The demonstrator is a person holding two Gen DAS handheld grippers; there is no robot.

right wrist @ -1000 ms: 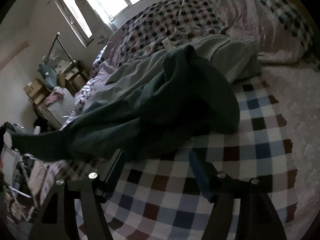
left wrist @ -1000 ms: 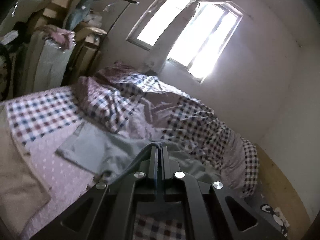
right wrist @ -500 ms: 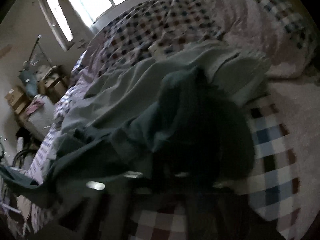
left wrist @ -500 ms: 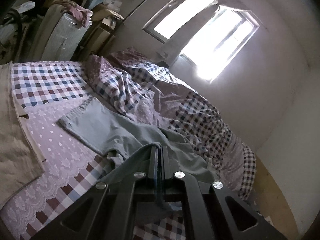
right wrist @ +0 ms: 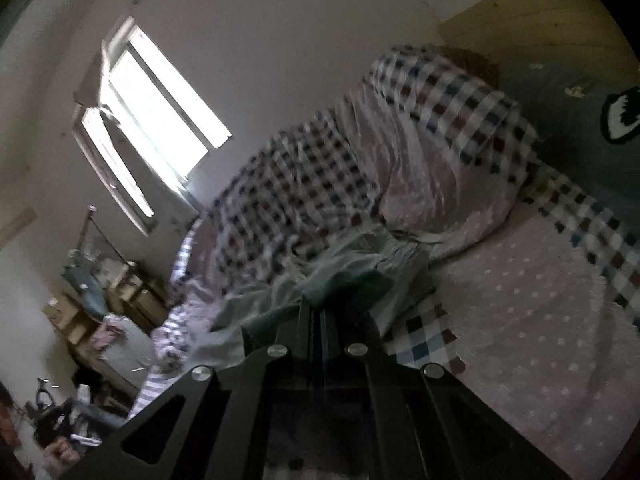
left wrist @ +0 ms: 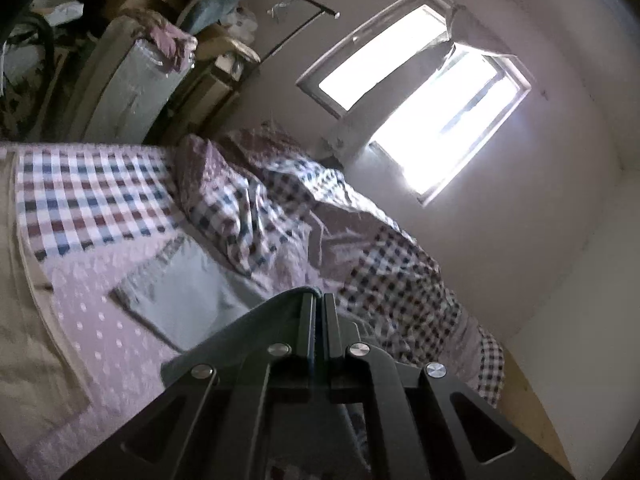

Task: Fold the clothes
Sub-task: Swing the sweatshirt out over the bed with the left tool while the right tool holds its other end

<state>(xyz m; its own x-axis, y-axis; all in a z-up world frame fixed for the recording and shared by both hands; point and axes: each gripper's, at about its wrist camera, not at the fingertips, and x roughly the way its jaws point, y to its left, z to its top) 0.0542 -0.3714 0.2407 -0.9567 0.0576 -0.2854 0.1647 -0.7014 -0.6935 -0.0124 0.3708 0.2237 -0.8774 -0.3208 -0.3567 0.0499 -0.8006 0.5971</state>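
Lifting dark green soft cloth garment [right wrist: 352, 284] off bed with checked and pink dotted cover [right wrist: 520, 320], opening step before any fold. Right gripper [right wrist: 314, 312], just closed, clamped on one edge; left gripper [left wrist: 314, 300] pinched shut on another [left wrist: 256, 320]. Next, probably: spread taut, lay flat. Limp, creased, bunched over pale green garment [left wrist: 188, 292].
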